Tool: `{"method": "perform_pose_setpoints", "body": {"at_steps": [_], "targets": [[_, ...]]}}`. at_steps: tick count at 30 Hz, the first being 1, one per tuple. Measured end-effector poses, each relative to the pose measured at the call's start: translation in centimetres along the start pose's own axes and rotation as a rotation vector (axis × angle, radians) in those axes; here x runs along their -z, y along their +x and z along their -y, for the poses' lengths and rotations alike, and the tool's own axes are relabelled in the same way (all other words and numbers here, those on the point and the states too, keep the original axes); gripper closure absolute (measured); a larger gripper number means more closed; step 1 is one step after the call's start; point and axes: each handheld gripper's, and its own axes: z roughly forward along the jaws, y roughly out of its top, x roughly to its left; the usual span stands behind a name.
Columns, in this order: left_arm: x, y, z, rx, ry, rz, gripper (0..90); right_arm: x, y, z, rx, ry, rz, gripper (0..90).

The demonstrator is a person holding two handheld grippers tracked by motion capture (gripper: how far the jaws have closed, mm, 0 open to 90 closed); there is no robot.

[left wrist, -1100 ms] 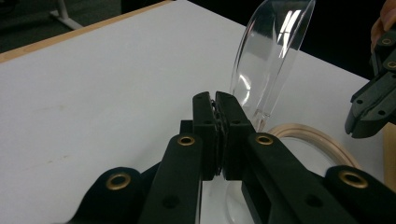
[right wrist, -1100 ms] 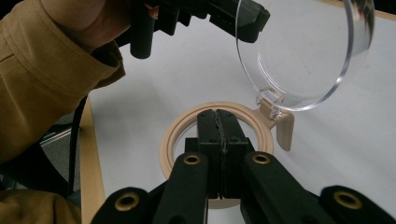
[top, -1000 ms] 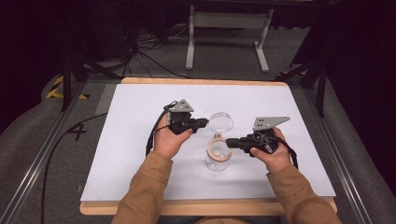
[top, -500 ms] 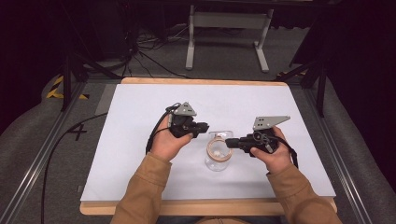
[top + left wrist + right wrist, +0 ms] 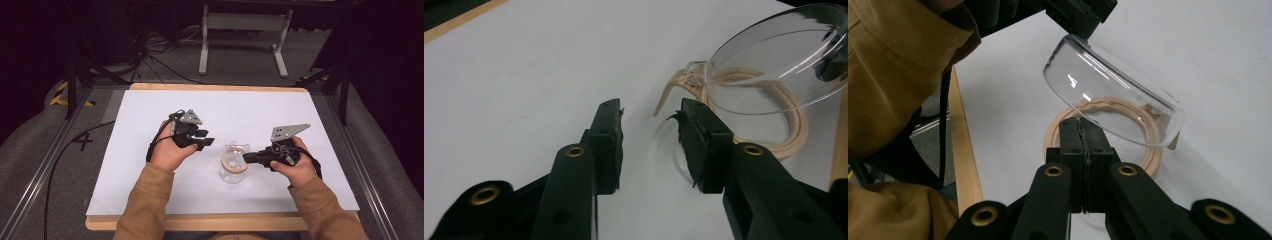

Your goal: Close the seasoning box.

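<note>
A small clear glass jar [image 5: 232, 170] with a tan seal ring [image 5: 1055, 131] stands mid-table. Its hinged clear lid [image 5: 1108, 95] hangs tilted, half open over the mouth. My right gripper [image 5: 246, 158] comes in from the right, its jaws shut on the jar's rim [image 5: 1082, 125]. To the left of the jar, my left gripper [image 5: 206, 139] has jaws that have just been opening. They stand apart [image 5: 649, 112] with nothing between them, a little short of the lid [image 5: 774, 65] and the seal ring [image 5: 796, 135].
The jar stands on a white sheet [image 5: 150, 150] over a wooden tabletop [image 5: 200, 222]. A grey metal stand [image 5: 240, 30] and cables [image 5: 150, 55] lie on the floor behind the table. A tan sleeve [image 5: 893, 75] is close on the left in the right gripper view.
The lid stood upright with the left gripper at it; it has since swung down to a tilt over the mouth. The left jaws opened and let it go. The right gripper kept still.
</note>
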Motion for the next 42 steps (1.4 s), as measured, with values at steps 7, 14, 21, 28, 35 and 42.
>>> {"method": "perform_pose_setpoints", "body": {"at_steps": [7, 14, 21, 28, 35, 42], "targets": [[0.8, 0.7, 0.4, 0.009, 0.038, -0.03, 51.5, -0.2, 0.1, 0.1, -0.007, 0.043, -0.016, 90.0], [0.9, 1.1, 0.8, 0.029, 0.069, -0.053, 43.9, -0.5, 0.2, 0.2, -0.015, 0.088, -0.032, 90.0], [0.8, 1.2, 0.9, 0.037, 0.084, -0.055, 42.6, -0.6, 0.2, 0.4, -0.018, 0.128, -0.037, 90.0], [0.9, 1.2, 0.9, 0.032, 0.099, -0.054, 42.6, -0.9, 0.1, 0.6, -0.03, 0.174, -0.044, 90.0], [0.8, 1.2, 1.0, 0.036, 0.085, -0.057, 42.5, -1.1, 0.0, 0.8, -0.031, 0.211, -0.047, 90.0], [0.8, 1.2, 1.0, 0.034, 0.082, -0.056, 42.6, -1.0, -0.1, 1.0, -0.036, 0.24, -0.05, 90.0]]}}
